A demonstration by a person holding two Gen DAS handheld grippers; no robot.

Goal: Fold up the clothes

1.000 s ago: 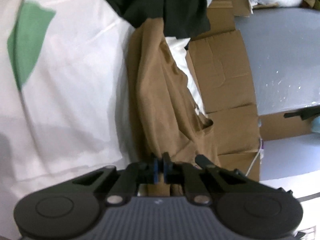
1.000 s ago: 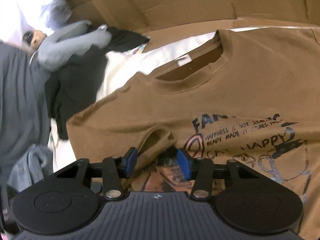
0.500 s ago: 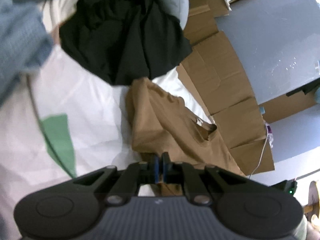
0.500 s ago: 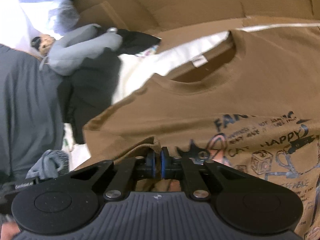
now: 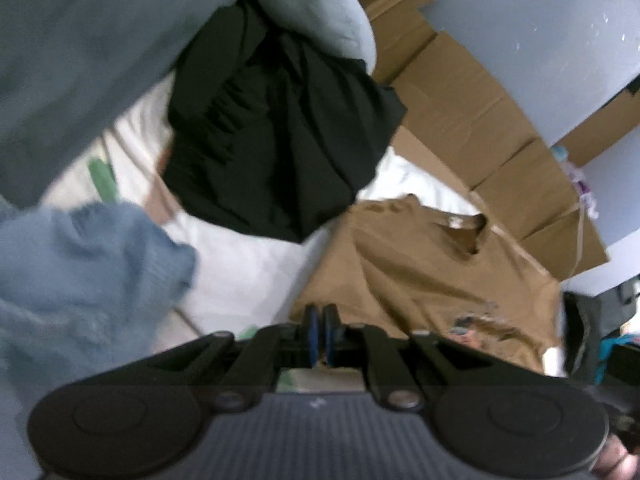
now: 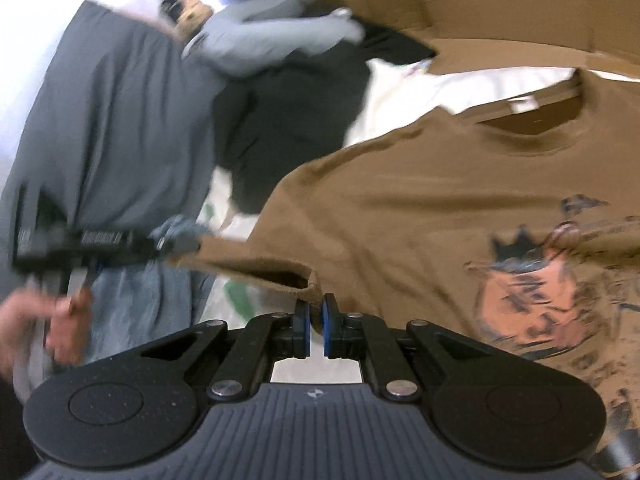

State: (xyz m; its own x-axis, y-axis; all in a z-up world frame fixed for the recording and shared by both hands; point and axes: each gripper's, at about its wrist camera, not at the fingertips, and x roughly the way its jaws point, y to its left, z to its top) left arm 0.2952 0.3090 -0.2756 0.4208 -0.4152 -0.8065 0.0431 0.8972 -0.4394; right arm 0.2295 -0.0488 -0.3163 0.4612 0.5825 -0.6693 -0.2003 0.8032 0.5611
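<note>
A brown T-shirt with a printed front lies across a white sheet; its collar points away from me. My right gripper is shut on a folded sleeve edge of this shirt, and the brown cloth rises between the blue pads. In the left wrist view the T-shirt sits right of centre, and my left gripper is shut at its near left corner, pinching the cloth. In the right wrist view the left gripper shows at the left, with a strip of brown fabric stretched towards it.
A crumpled black garment lies beyond the shirt, under a pale grey-blue one. A blue knit piece is at the near left. Flattened cardboard boxes line the far side. A person's hand holds the left gripper.
The right gripper's jaws have shut on the sleeve fold. Both grippers have risen with the brown cloth. The left view has rolled, and now shows the black garment and the blue knit.
</note>
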